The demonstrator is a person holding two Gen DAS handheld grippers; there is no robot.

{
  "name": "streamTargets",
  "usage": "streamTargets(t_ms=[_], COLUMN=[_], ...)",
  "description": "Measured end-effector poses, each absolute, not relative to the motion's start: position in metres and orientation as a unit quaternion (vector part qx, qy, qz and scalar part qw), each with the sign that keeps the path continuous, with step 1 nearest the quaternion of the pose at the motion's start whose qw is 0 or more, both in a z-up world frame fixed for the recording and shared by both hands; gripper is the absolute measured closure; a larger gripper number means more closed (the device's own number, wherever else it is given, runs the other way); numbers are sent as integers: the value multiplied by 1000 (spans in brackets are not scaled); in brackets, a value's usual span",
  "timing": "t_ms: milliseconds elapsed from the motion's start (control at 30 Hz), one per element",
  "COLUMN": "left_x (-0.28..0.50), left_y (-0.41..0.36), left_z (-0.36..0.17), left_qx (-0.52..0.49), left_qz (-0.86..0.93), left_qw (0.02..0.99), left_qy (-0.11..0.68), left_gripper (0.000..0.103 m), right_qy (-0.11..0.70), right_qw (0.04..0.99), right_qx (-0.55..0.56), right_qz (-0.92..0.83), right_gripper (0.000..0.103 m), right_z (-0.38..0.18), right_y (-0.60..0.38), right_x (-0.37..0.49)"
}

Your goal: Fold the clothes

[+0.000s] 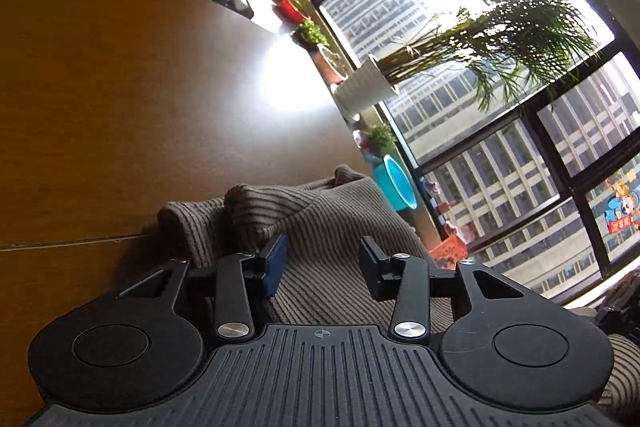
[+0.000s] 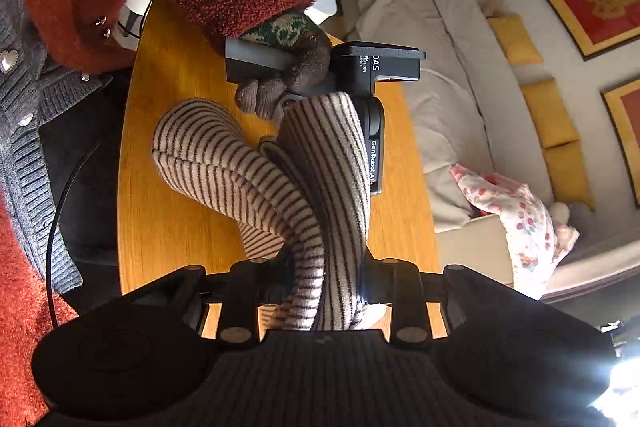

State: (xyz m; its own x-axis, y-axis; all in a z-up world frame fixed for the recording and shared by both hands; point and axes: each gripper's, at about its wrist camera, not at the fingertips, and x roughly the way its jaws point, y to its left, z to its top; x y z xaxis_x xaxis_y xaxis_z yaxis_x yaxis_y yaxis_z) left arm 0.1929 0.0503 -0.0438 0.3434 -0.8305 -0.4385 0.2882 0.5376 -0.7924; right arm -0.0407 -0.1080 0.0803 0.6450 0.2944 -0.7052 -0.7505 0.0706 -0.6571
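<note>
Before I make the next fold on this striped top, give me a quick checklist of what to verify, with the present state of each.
1. Right gripper shut on the beige dark-striped knit garment: ok, cloth bunched between its fingers.
2. Left gripper gripping cloth: not ok, fingers apart, garment only lying below them.
3. Garment flat on the orange wooden table: not ok, twisted and draped over the left gripper's body.
4. Bare table beside the garment for laying it: ok.
5. Sleeves and hem located: cannot tell.
</note>
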Motion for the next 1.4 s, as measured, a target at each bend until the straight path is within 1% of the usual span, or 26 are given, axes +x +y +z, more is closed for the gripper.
streamTargets(t_ms=[67,100,167,200,233,267,300,333,400,467,500,533,567,600,667,733,767,833,867,933,1000,1133,1167,1267,1333,1400], left_x=[199,200,197,195,191,187,183,178,167,158,153,146,140,136,128,120,119,120,123,127,130,134,133,136,138,138], left_y=[62,67,78,84,90,97,104,110,120,119,110,98,86,71,37,13,6,1,3,9,19,34,35,46,50,51], left_z=[-53,-58,-61,-59,-54,-47,-39,-31,-14,4,14,24,34,38,40,34,31,23,19,12,7,-1,-4,-10,-12,-13], left_qx=[-339,-349,-361,-360,-348,-331,-313,-305,-300,-287,-267,-242,-216,-185,-119,-49,-24,6,10,18,17,21,31,19,19,24], left_qz=[-375,-375,-374,-370,-360,-347,-338,-339,-348,-358,-368,-381,-393,-400,-408,-391,-377,-345,-330,-301,-285,-265,-259,-244,-232,-229], left_qw=[736,728,722,727,743,761,780,791,804,817,825,832,839,844,850,863,869,879,883,889,892,895,896,895,895,896], left_qy=[450,455,457,452,445,437,423,408,378,349,335,322,308,306,311,315,319,329,334,344,350,359,359,374,380,381], left_gripper=[68,75,76,73,69,63,37,24,23,15,10,6,6,5,5,5,5,6,6,7,6,5,5,4,3,2], right_qy=[204,207,222,230,238,242,240,239,233,233,231,230,231,230,226,217,213,202,197,200,209,228,236,273,274,269], right_qw=[695,691,691,691,690,693,698,704,713,719,722,726,732,739,752,763,769,777,782,801,828,888,899,891,898,907], right_qx=[-569,-568,-555,-549,-542,-531,-522,-513,-499,-492,-490,-488,-482,-478,-473,-469,-469,-472,-472,-449,-411,-320,-303,-316,-303,-283], right_qz=[389,396,406,411,416,423,427,431,434,432,430,428,422,415,400,387,380,364,356,342,320,238,209,175,166,157], right_gripper=[71,71,70,66,65,65,64,64,64,63,61,60,56,50,42,37,33,28,23,19,16,14,14,13,13,13], right_z=[72,65,47,37,28,20,16,11,7,7,7,6,8,10,18,27,31,40,44,54,63,65,60,21,-1,-1], right_y=[-107,-106,-108,-109,-110,-111,-112,-113,-114,-117,-119,-121,-123,-125,-128,-134,-137,-149,-155,-167,-180,-199,-203,-202,-200,-202], right_x=[-12,3,39,57,75,85,90,94,99,98,96,95,96,97,94,89,85,77,73,71,79,125,137,167,169,169])
